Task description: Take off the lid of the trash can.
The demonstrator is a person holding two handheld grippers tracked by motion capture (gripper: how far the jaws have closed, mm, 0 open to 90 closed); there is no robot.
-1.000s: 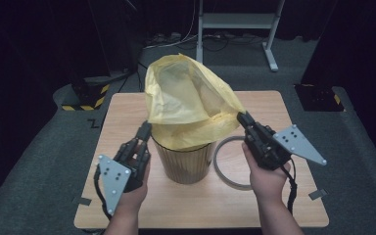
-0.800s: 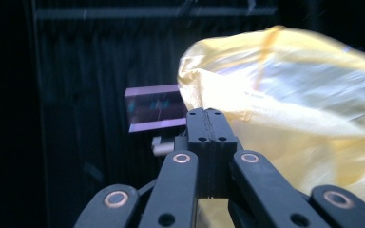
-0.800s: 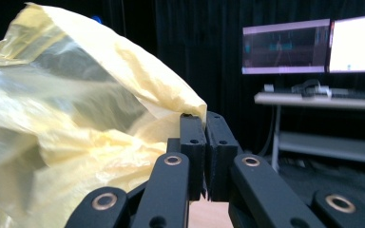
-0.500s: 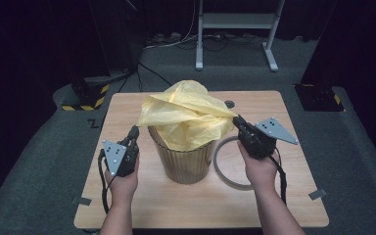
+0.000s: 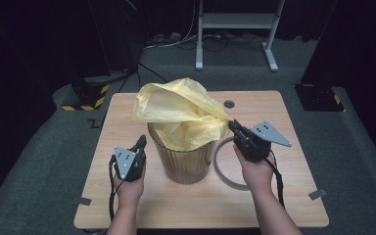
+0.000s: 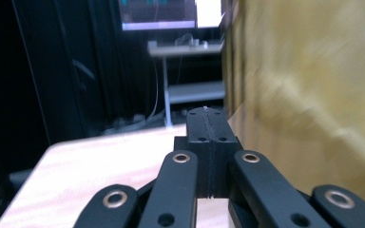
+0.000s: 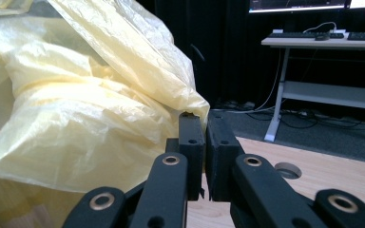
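A ribbed tan bin (image 5: 183, 159) stands mid-table with a yellow plastic bag (image 5: 181, 107) bulging out of its top. My right gripper (image 5: 232, 124) is at the bin's right rim, shut on a corner of the bag, which stretches taut to its tips. In the right gripper view the bag (image 7: 76, 109) comes down to the tip of the near-closed right gripper (image 7: 203, 118). My left gripper (image 5: 141, 142) sits low, just left of the bin, below the bag's loose left corner. In its own view the left gripper (image 6: 204, 111) is shut with nothing between the jaws, beside a blurred yellow surface.
A grey ring (image 5: 219, 164) lies flat on the wooden table (image 5: 274, 196) right of the bin, under my right hand. A round cable hole (image 5: 229, 104) sits near the far edge. Beyond the table stand a white desk frame (image 5: 235, 22) and dark floor.
Both hands have come down. The left gripper dropped from the bag's upper left side to beside the bin wall. The bag has sunk and flattened over the bin.
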